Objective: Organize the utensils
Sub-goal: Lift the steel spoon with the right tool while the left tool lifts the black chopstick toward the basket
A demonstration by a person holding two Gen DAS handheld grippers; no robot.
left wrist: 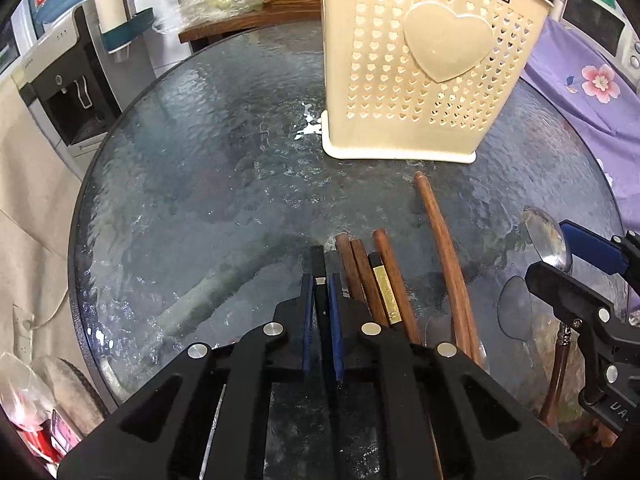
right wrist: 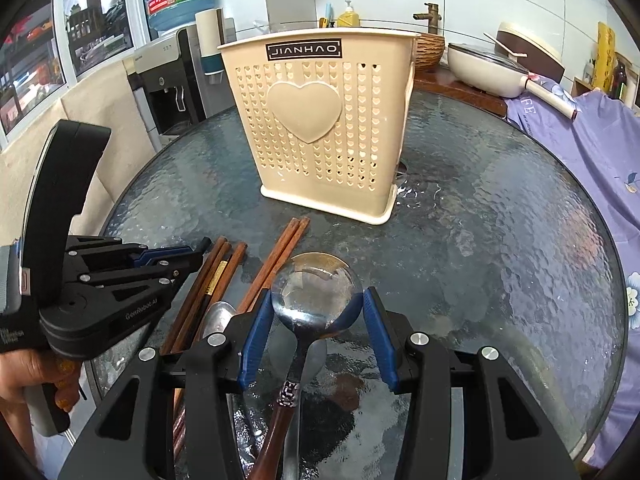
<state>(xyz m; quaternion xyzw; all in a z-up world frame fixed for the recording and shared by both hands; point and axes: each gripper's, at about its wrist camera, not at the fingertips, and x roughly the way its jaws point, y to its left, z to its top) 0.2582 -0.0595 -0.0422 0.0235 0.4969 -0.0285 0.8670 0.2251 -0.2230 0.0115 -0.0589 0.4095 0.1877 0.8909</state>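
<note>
Bare glass table [right wrist: 500, 240] right of the holder [right wrist: 320, 128] — chopsticks [right wrist: 224, 268] crowd the left.

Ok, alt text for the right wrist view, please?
The right gripper holds a metal spoon by its bowl above a round glass table. Wooden chopsticks lie to the left, where the left gripper is shut on a black one, and a cream basket stands behind.
</note>
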